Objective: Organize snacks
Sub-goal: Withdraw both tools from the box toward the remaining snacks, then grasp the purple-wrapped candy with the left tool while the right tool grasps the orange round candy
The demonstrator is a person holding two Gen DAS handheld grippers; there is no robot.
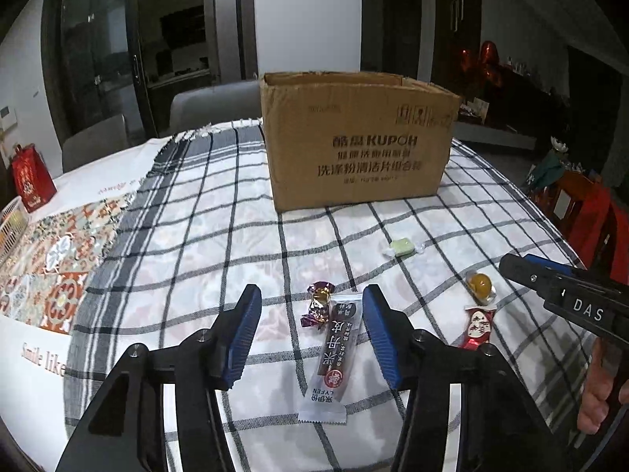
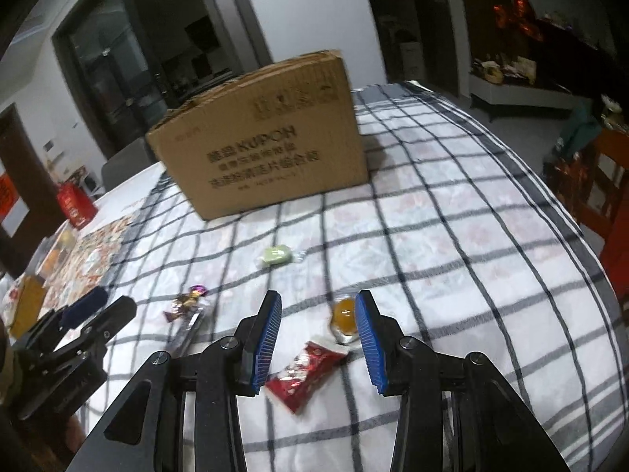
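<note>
Several snacks lie on the checked tablecloth [image 1: 196, 236] in front of a cardboard box [image 1: 357, 137]. My left gripper [image 1: 312, 303] is open above a long brown-and-white snack bar [image 1: 334, 350], with a purple-wrapped candy [image 1: 318, 303] beside it. A green candy [image 1: 401, 247], an orange jelly cup [image 1: 480, 285] and a red packet [image 1: 477, 326] lie to the right. My right gripper [image 2: 318, 306] is open over the red packet [image 2: 304, 373], its right pad next to the jelly cup [image 2: 344, 316]. The green candy [image 2: 275, 256] and the box [image 2: 267, 145] lie beyond.
A red gift bag [image 1: 31, 181] and a white basket [image 1: 10, 228] stand at the table's left edge on a patterned mat [image 1: 59, 259]. Grey chairs [image 1: 212, 106] stand behind the table. An orange-red chair [image 2: 613, 212] stands at the right.
</note>
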